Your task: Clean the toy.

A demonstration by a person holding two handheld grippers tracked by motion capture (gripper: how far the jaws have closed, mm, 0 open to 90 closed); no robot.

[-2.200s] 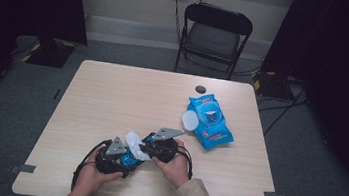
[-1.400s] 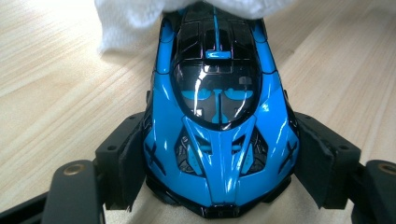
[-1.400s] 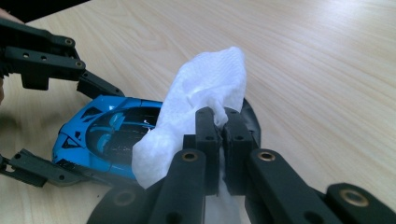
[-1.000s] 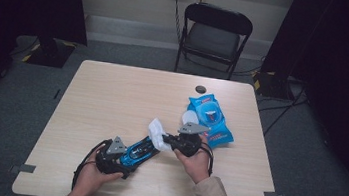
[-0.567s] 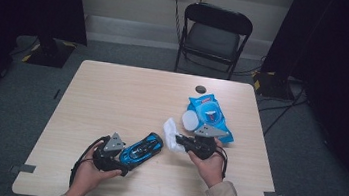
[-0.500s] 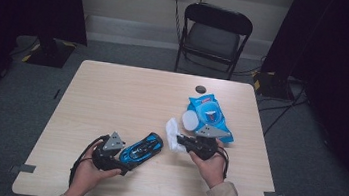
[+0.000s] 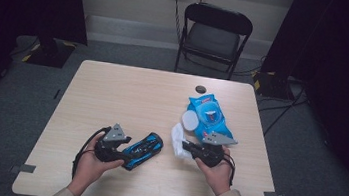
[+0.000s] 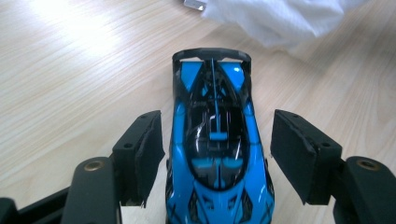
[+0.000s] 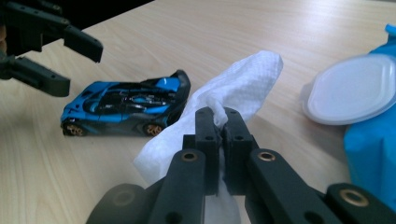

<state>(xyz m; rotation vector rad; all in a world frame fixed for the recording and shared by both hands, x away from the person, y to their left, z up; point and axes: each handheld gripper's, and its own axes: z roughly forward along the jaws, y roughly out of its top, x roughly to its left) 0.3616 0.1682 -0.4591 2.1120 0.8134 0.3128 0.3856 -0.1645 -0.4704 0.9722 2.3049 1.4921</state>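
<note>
A blue and black toy car [image 7: 144,147] [image 8: 215,140] [image 9: 126,105] rests on the wooden table [image 7: 112,95]. My left gripper [image 7: 127,153] [image 8: 215,116] [image 9: 79,67] hovers over the car's front end. Its jaws have just been closing, the car sits between them, and a gap shows on both sides. To the right, my right gripper [image 7: 187,147] [image 9: 217,114] is shut on a crumpled white wipe [image 7: 177,136] [image 9: 247,79] [image 8: 285,18], which hangs beside the car's rear. The blue wipes pack [image 7: 210,117] [image 9: 373,140] lies just beyond, its white lid [image 7: 191,121] [image 9: 350,88] flipped open.
A small dark round object [image 7: 200,89] lies near the table's far edge. A black folding chair [image 7: 213,32] stands behind the table. Bare tabletop spreads to the left and far side of the car.
My right gripper has carried the wipe to the right, off the car and toward the pack. The left gripper has lifted slightly over the car, which stays on the table.
</note>
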